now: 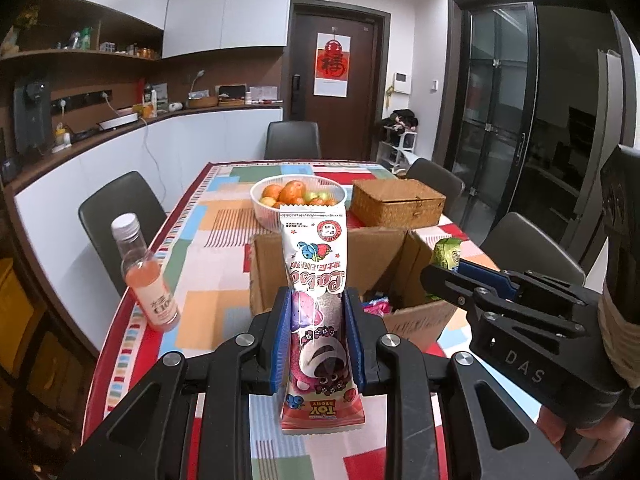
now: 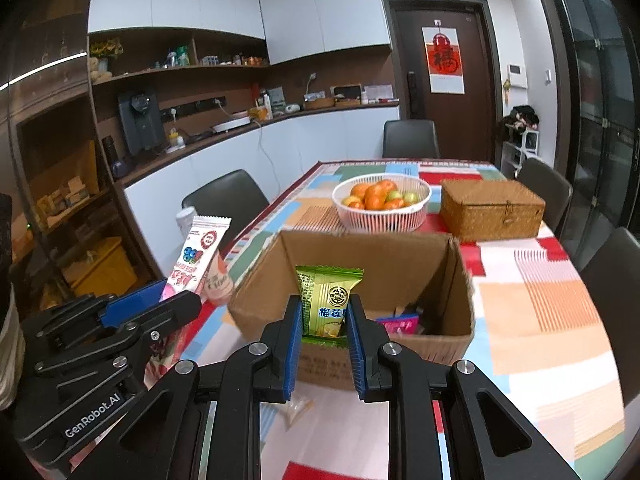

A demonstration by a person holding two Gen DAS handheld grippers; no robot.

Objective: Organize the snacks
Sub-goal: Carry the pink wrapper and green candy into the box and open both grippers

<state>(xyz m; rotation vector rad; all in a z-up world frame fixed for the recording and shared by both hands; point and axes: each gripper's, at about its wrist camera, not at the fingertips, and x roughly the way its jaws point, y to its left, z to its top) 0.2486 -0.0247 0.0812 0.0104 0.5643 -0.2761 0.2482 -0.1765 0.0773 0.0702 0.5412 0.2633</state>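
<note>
My left gripper (image 1: 317,300) is shut on a tall pink and white snack packet (image 1: 316,276), held upright above the table's near end. My right gripper (image 2: 323,312) is shut on a small green snack packet (image 2: 327,300), also upright. An open cardboard box (image 2: 360,256) stands just beyond both grippers, with a pink wrapper (image 2: 400,325) and other packets inside. In the left wrist view the right gripper (image 1: 448,276) comes in from the right with the green packet (image 1: 447,254) at the box's right flap. In the right wrist view the left gripper (image 2: 176,296) with the pink packet (image 2: 196,256) is at the box's left.
A bottle of pink drink (image 1: 149,280) stands near the table's left edge. Behind the box are a white basket of fruit (image 1: 298,200) and a lidded wicker box (image 1: 396,202). Dark chairs (image 1: 120,216) surround the patterned tablecloth (image 1: 200,240). A clear wrapper (image 2: 296,408) lies under the right gripper.
</note>
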